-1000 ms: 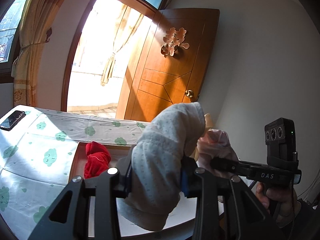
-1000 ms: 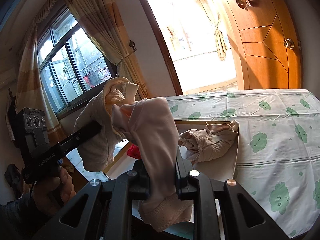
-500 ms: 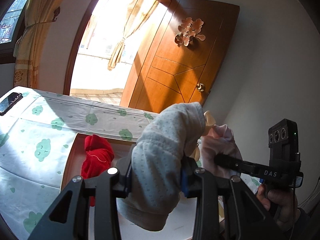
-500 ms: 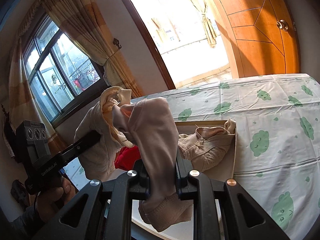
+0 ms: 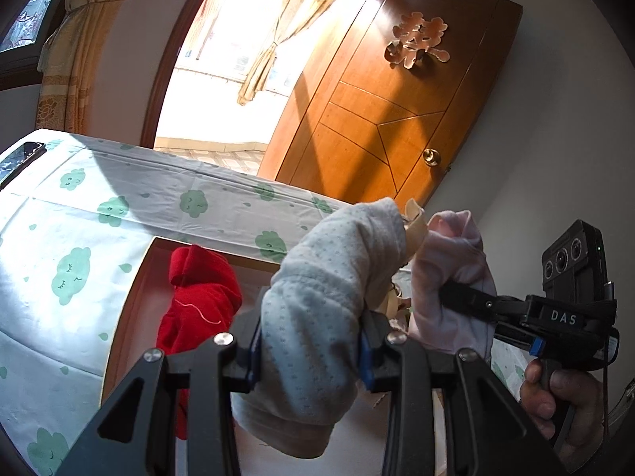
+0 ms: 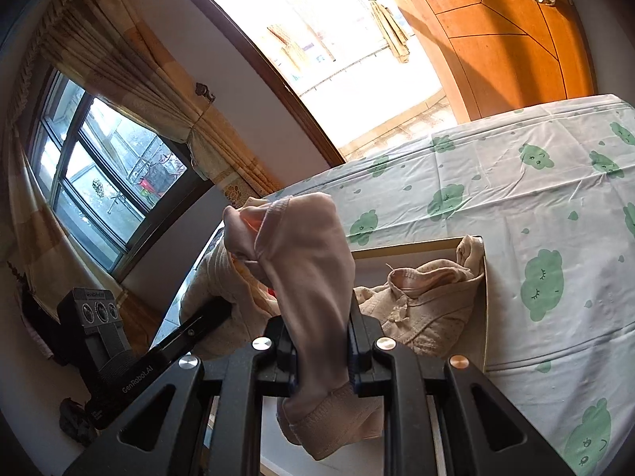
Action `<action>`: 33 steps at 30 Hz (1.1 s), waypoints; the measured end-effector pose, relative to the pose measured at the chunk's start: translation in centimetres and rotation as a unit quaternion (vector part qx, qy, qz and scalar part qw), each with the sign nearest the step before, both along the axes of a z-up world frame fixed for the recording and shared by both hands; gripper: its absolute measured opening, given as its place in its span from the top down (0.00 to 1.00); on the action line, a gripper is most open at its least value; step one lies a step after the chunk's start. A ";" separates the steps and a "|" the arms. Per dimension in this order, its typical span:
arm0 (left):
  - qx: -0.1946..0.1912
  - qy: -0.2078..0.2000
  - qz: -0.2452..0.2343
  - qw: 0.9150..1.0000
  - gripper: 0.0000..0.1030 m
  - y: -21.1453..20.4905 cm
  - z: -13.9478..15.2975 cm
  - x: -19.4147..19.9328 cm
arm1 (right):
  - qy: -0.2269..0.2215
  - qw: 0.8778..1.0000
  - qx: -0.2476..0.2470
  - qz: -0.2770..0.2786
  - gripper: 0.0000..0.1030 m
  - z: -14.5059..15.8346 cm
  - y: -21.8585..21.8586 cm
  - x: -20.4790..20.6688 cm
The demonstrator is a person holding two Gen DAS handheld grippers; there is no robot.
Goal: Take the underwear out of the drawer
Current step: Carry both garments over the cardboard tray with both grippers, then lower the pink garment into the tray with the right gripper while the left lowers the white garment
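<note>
My left gripper (image 5: 309,351) is shut on a grey dotted pair of underwear (image 5: 317,301), held up above the open drawer (image 5: 133,293). A red garment (image 5: 198,297) lies in the drawer's left end. To the right, the right gripper (image 5: 448,297) holds a pale pink pair (image 5: 452,261). In the right wrist view my right gripper (image 6: 319,357) is shut on that pink underwear (image 6: 309,269), which hangs below the jaws. The left gripper (image 6: 214,311) and its bunched cloth (image 6: 222,297) show at the left. A beige dotted pair (image 6: 420,309) lies against the drawer's right wall (image 6: 485,317).
A white cloth with green clouds (image 6: 535,198) covers the top around the drawer. A phone (image 5: 20,158) lies at its far left edge. Behind stand a wooden door (image 5: 389,119), a bright doorway, curtains and a window (image 6: 99,182). A hand (image 5: 563,400) grips the right handle.
Both grippers moved sideways together and rolled, so the drawer and cloth now sit tilted and shifted in both views. Both grips on the underwear are unchanged.
</note>
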State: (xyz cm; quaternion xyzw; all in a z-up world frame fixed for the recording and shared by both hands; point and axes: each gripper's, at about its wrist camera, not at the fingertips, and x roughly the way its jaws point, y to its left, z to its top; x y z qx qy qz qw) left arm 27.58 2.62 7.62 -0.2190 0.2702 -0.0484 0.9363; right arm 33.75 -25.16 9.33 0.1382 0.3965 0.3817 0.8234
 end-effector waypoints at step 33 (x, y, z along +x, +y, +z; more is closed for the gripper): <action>0.028 0.080 0.017 0.996 0.63 0.4 -2.9 5.2 | 0.091 0.994 -0.042 -0.036 0.80 -5.3 4.7 5.7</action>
